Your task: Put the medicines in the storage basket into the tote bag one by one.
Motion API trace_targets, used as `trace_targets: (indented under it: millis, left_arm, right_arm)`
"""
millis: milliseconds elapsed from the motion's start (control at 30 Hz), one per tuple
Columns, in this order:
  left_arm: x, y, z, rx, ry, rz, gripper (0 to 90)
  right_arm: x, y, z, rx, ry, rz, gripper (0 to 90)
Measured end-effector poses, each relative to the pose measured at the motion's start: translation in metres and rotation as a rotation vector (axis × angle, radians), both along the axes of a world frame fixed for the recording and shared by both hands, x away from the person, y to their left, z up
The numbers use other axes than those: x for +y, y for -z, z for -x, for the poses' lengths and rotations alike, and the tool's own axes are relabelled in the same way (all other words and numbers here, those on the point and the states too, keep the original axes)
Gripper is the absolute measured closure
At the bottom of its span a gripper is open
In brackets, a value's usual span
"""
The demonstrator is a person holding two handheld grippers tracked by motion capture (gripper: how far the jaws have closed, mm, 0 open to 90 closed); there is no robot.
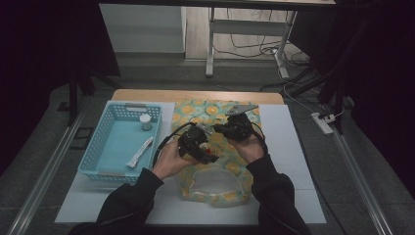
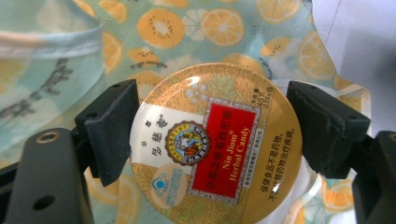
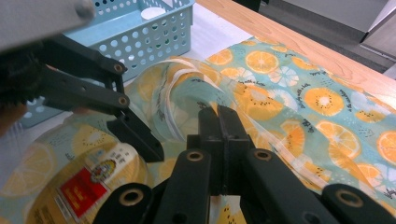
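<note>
Your left gripper (image 2: 210, 140) has the candy tin (image 2: 215, 144) squeezed between its jaws over the fruit-print bag (image 3: 299, 88), while your right gripper (image 3: 219, 126) is clamped on the bag's fabric.

The high view is dim, its left and right sides falling to near black, with the brightest patch on the floor beyond the table's far edge. The table (image 1: 293, 147) is evenly and softly lit, shadows faint. The left gripper view is bright and sharp on the tin (image 2: 215, 144), whose glossy lid carries a pale glare at upper left; the cloth (image 2: 187, 28) behind is slightly soft. In the right gripper view the near jaws are blurred, and the basket (image 3: 154, 32) is soft.
</note>
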State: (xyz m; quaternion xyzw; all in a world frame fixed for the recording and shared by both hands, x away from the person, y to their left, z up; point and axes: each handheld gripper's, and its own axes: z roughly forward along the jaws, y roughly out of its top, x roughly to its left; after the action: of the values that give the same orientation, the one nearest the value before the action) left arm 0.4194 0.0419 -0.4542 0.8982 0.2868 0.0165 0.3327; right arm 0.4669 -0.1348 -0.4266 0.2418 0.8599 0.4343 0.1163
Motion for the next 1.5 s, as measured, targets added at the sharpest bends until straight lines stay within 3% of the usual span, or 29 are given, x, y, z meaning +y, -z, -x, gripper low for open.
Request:
trace_targets:
  millis: [333, 867, 1067, 1133, 1500]
  left_arm:
    - [-0.008, 0.013, -0.018, 0.004, -0.021, -0.002, 21.0]
    - [-0.012, 0.028, -0.041, -0.032, -0.124, -0.027, 21.0]
    - [-0.012, 0.039, -0.049, -0.029, -0.167, -0.030, 21.0]
    - [-0.010, 0.042, -0.052, -0.035, -0.157, -0.051, 21.0]
    - [-0.015, 0.055, -0.060, -0.043, -0.185, -0.057, 20.9]
  right_arm:
    - [0.000, 0.000, -0.001, -0.002, 0.001, -0.008, 90.0]
    - [0.003, 0.003, -0.001, -0.003, 0.005, -0.001, 90.0]
    - [0.002, 0.006, -0.003, -0.001, 0.013, 0.006, 90.0]
    - [0.003, 0.009, -0.004, 0.003, 0.015, 0.008, 90.0]
    - [0.006, 0.015, -0.006, 0.010, 0.018, 0.027, 90.0]
